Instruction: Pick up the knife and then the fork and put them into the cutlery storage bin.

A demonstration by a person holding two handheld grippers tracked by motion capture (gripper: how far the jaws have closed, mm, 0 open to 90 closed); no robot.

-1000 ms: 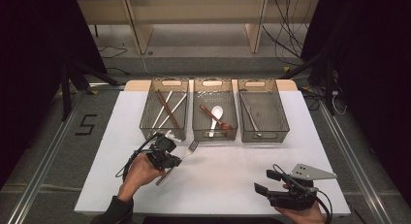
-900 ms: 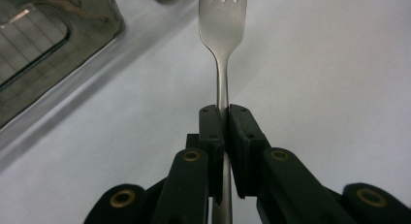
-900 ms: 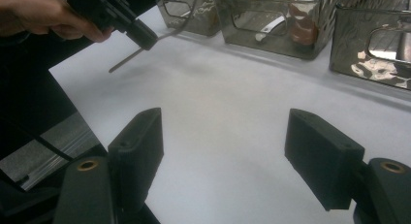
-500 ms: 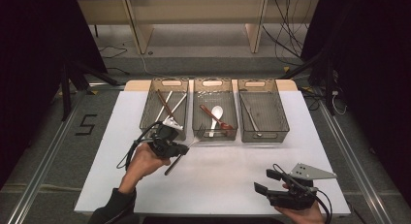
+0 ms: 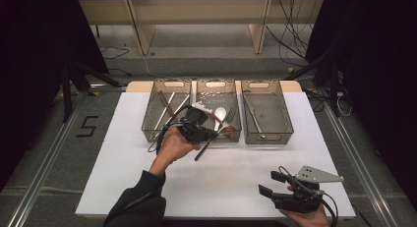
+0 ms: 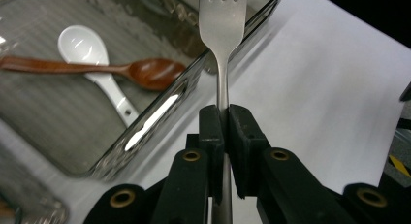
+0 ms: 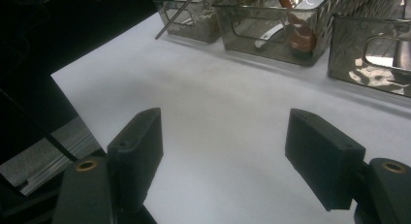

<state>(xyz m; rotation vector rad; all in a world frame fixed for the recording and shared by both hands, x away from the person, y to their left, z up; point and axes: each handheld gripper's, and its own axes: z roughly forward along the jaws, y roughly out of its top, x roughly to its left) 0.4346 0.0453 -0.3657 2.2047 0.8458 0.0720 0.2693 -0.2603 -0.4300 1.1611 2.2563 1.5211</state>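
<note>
My left gripper [image 5: 211, 134] is shut on a metal fork [image 5: 201, 151], held above the front edge of the middle bin [image 5: 215, 84]. In the left gripper view the jaws [image 6: 223, 122] pinch the fork [image 6: 223, 25] at its neck. Its tines point out over the bin's rim [image 6: 150, 122]. Inside that bin lie a white spoon [image 6: 80, 44] and a brown wooden spoon [image 6: 155, 71]. My right gripper [image 5: 271, 184] rests open near the table's front right edge. Nothing is between its jaws [image 7: 225, 124], which stand over the bare white tabletop.
Three smoky clear bins stand in a row at the back of the white table. The left bin [image 5: 150, 124] holds chopsticks and long utensils, and the right bin [image 5: 268, 137] holds a metal utensil [image 5: 253, 116]. Dark floor and cables surround the table.
My left hand has lifted the fork and carried it right and toward the bins, from in front of the left bin to the middle bin's front edge. The right gripper has stayed put.
</note>
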